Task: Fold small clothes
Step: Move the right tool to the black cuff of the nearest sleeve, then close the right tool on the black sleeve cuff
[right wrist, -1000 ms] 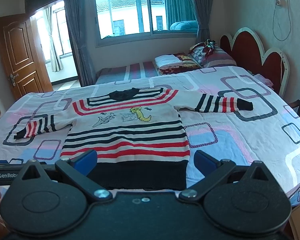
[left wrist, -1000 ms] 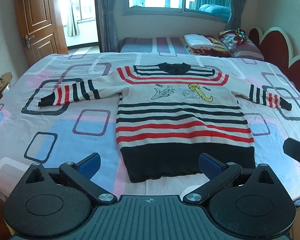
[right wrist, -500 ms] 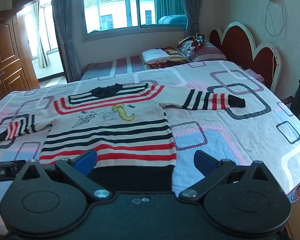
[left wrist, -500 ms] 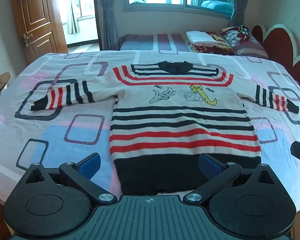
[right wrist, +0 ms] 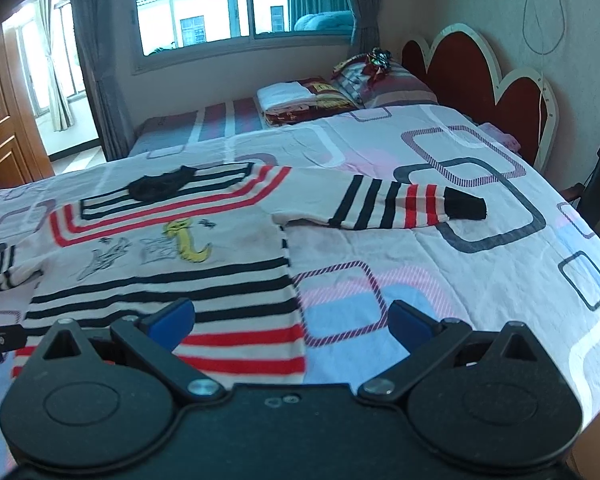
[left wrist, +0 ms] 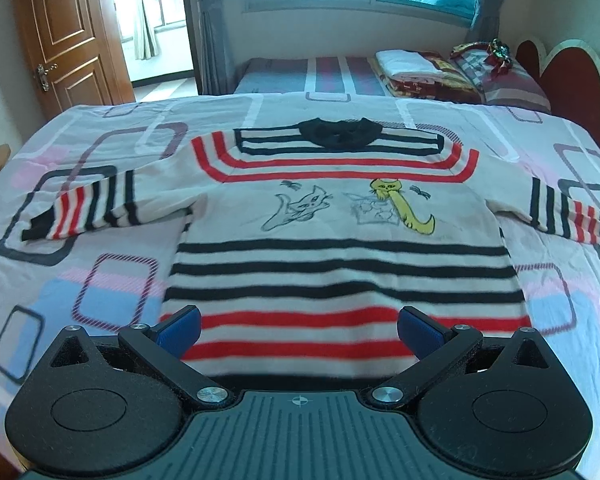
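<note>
Your left claw (left wrist: 298, 330) and right claw (right wrist: 290, 320) both gape wide, empty, above the striped sweater's (left wrist: 340, 240) hem on the bed (right wrist: 460, 240).

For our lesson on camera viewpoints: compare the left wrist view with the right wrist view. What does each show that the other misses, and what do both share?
Only the left wrist view shows the sweater's left sleeve in full and the door handle. Only the right wrist view shows a cable hanging on the wall and the right sleeve's black cuff in full. Both share the striped sweater lying flat on the bedspread, the window, the red headboard, and an open claw in the foreground: left claw, right claw.
</note>
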